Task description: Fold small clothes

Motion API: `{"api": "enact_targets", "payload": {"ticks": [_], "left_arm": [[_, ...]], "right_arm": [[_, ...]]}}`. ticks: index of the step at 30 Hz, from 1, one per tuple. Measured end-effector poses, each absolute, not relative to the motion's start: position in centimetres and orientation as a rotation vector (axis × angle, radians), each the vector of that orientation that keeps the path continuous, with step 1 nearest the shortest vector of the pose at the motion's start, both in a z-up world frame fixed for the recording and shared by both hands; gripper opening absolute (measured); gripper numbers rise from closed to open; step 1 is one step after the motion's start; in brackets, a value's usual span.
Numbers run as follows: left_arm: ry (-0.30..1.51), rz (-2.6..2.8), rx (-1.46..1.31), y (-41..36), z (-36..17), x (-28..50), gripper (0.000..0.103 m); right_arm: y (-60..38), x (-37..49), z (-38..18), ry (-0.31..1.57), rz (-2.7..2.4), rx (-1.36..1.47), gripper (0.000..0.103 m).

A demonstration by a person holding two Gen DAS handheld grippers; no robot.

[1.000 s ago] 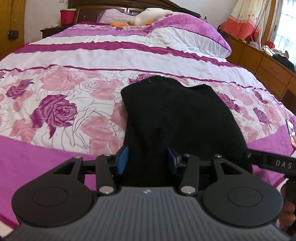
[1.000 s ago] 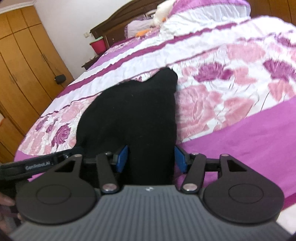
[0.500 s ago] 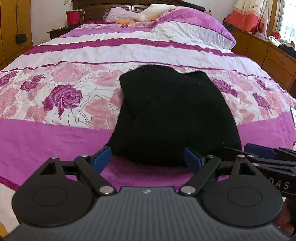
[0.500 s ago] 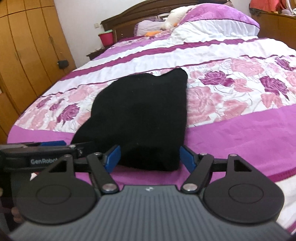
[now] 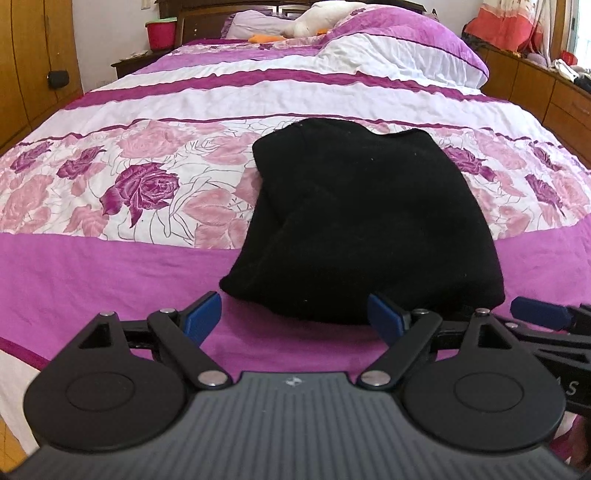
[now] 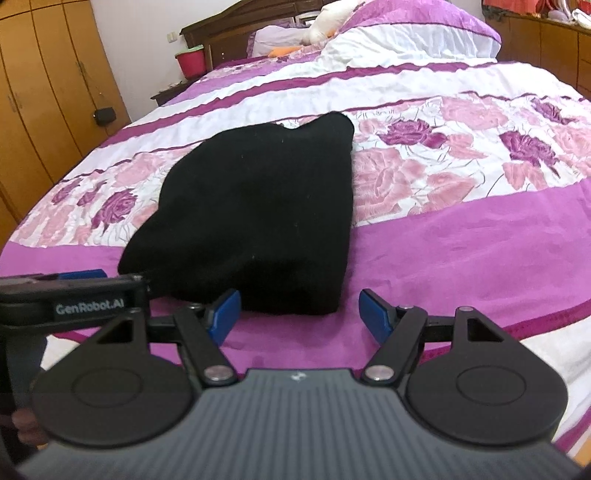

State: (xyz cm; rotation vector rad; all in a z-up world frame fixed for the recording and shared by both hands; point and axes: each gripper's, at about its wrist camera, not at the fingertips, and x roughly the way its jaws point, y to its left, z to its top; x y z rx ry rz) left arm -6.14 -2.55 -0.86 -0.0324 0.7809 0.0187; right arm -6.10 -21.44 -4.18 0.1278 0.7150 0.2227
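Observation:
A black garment lies folded in a thick bundle on the bed's purple and floral cover; it also shows in the right wrist view. My left gripper is open and empty, just short of the bundle's near edge. My right gripper is open and empty, just short of the bundle's near right corner. The right gripper's blue fingertip shows at the right of the left wrist view. The left gripper's body shows at the left of the right wrist view.
The bed cover stretches to pillows and a soft toy at the headboard. A red bucket stands on a bedside table. Wooden wardrobes line the left; wooden drawers line the right.
Both grippers let go of the black garment's near edge, opened wide and drew back toward the foot of the bed. The garment now lies flat on the cover.

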Motion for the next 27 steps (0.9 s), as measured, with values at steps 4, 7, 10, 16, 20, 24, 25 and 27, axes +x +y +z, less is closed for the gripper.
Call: {"api": "enact_targets", "payload": {"ticks": [4,7,10,16,20,24,25,27], "left_arm": [[0.78,0.013,-0.013,-3.06,-0.93,-6.23,0.089],[0.779,0.012,-0.006,-3.15,-0.93,-6.25,0.089],[0.78,0.015,-0.009,-3.13,-0.93,-6.22,0.089],[0.785,0.015,-0.01,-3.11,-0.99,-6.22,0.089],[0.787,0.013,-0.017,-3.02,-1.05,-6.23,0.089],[0.787,0.014,-0.017,-3.04,-1.11,-6.26,0.089],[0.785,0.016,-0.016,-3.04,-1.11,-6.29,0.089],[0.783,0.017,-0.017,-3.07,-1.12,-6.32,0.089]], "right_arm": [[-21.42,-6.13,-4.21,0.716,0.219,0.123,0.073],[-21.56,-6.04,-4.2,0.719,0.213,0.129,0.073],[-21.56,-5.99,-4.29,0.724,0.213,0.129,0.073],[-21.53,-5.98,-4.34,0.728,0.213,0.128,0.073],[-21.53,-6.01,-4.33,0.728,0.213,0.129,0.073],[-21.52,-6.0,-4.37,0.73,0.213,0.13,0.073],[-21.52,-6.0,-4.38,0.731,0.212,0.131,0.073],[-21.54,-6.0,-4.42,0.733,0.213,0.133,0.073]]}}
